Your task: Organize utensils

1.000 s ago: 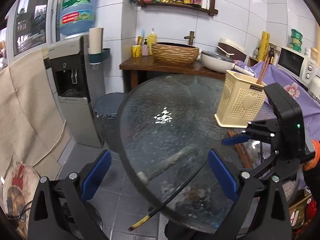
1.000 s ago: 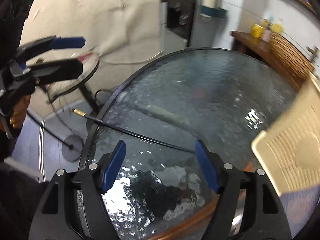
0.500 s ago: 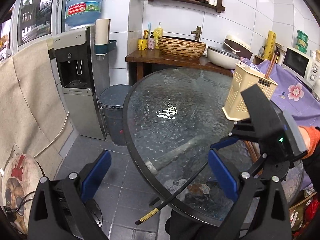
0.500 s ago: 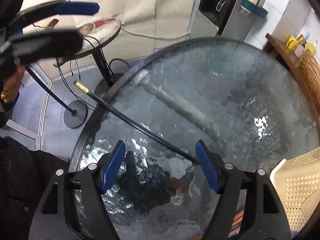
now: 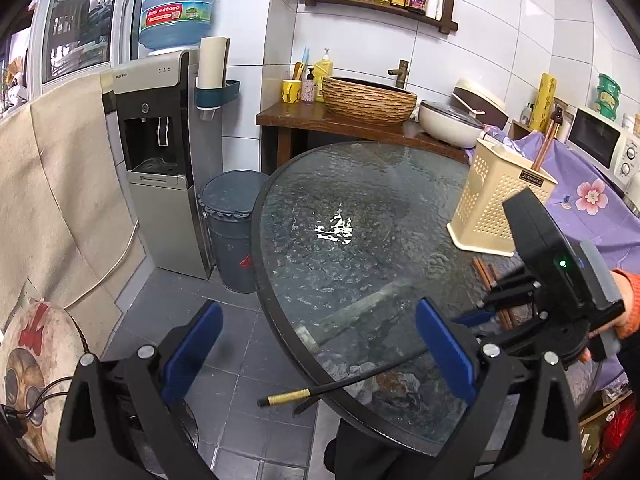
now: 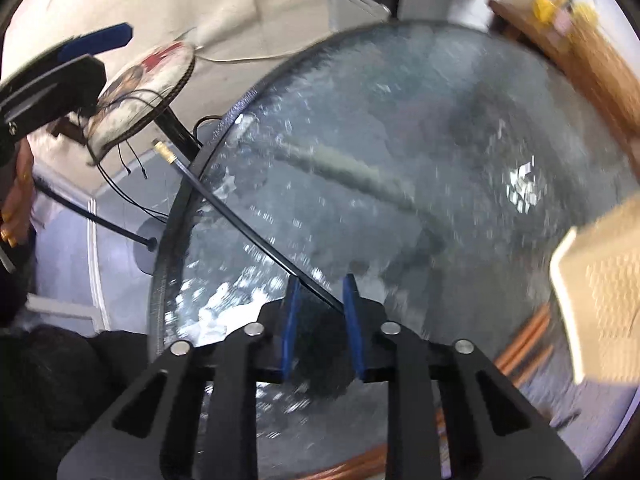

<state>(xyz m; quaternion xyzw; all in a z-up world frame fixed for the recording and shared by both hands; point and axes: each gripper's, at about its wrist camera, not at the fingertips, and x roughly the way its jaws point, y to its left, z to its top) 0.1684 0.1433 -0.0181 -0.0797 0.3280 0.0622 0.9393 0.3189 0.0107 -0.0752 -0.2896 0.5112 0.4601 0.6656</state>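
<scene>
The right claw (image 6: 320,300) has just been closing and now stands narrow around the black chopstick (image 6: 248,224), which lies between its blue pads near the table's (image 5: 360,200) near edge, gold tip past the rim; whether the pads press it I cannot tell. The left claw (image 5: 316,352) hangs wide and empty, and the holder (image 5: 496,208) stands far right on the table, brown chopsticks (image 5: 486,276) lying just beside it
</scene>
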